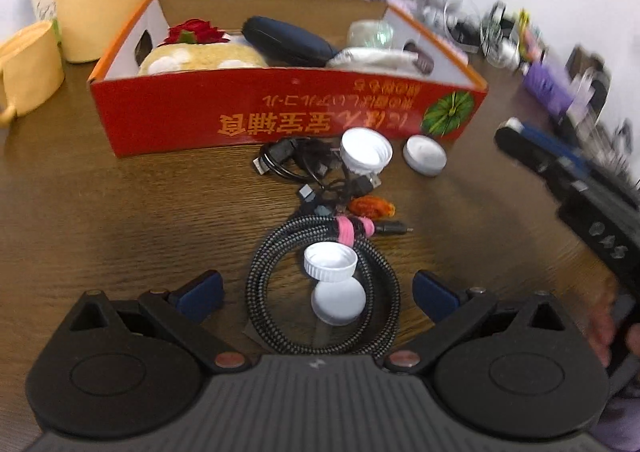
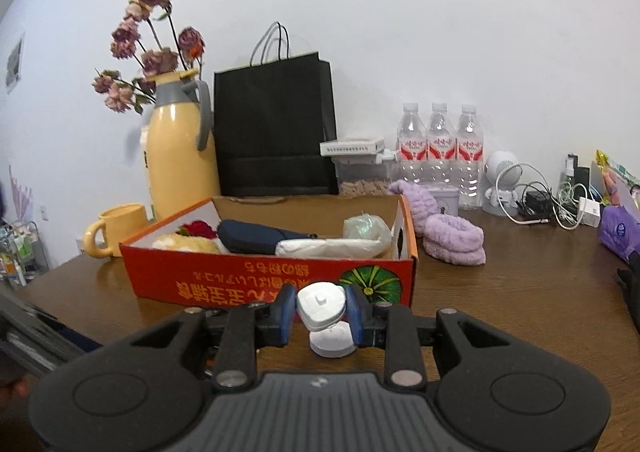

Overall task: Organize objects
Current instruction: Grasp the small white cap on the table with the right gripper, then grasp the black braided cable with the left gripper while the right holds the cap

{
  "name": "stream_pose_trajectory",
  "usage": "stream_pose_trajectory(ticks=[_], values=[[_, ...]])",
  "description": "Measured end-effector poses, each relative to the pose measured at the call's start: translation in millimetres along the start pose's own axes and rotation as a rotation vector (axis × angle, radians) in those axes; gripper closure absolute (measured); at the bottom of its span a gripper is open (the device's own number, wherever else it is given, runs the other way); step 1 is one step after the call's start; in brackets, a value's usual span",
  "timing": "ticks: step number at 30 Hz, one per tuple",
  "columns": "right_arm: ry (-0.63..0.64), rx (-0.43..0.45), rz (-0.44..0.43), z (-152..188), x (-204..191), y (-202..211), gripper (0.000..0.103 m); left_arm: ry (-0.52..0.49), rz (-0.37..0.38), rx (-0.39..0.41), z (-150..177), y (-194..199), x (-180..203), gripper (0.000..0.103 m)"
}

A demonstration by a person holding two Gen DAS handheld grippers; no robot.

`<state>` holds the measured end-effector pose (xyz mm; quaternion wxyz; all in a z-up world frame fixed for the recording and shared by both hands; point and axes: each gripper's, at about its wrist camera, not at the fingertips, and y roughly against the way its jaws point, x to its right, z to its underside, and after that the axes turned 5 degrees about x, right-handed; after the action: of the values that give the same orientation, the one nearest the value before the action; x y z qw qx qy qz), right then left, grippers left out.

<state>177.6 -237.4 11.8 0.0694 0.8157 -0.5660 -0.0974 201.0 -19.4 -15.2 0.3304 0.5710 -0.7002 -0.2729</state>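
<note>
A small white plastic piece [image 2: 321, 304] (a rounded cap-like part, exact kind unclear) sits clamped between the blue pads of the right gripper [image 2: 321, 310], held above the wooden table [image 2: 520, 304]. Directly ahead of those fingers, and slightly higher in the right wrist view, stands the near wall of the red cardboard box [image 2: 256, 284]; its open top lies beyond and above the fingertips, so the coming move appears to be forward and up over that wall. A second white disc [image 2: 333, 340] lies on the table just below the held piece.

The left gripper [image 1: 318, 294] has its fingers spread wide, holding nothing, straddling a coiled braided cable [image 1: 276, 288] with two white bottle caps [image 1: 330, 262] inside the coil. The box is ahead of both grippers; only the right is loaded.
</note>
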Motion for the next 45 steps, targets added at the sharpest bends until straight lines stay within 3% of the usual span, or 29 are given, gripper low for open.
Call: stream_pose_trajectory(ticks=[9,16,26,28,45], values=[[-0.011,0.052,-0.041,-5,1,16,0.077,-0.096,-0.071,-0.120,-6,-15,18,0.000],[-0.014,0.036,-0.038,-4,5,19,0.077,-0.112,-0.126,-0.107,-4,-17,23,0.000],[-0.004,0.049,-0.051,-3,2,26,0.077,-0.126,-0.119,-0.070,5,-14,28,0.001],[-0.002,0.049,-0.051,-2,2,27,0.077,-0.131,-0.117,-0.040,6,-11,31,0.013],[0.006,0.034,-0.035,2,3,25,0.077,-0.109,-0.108,0.122,20,22,36,0.015]])
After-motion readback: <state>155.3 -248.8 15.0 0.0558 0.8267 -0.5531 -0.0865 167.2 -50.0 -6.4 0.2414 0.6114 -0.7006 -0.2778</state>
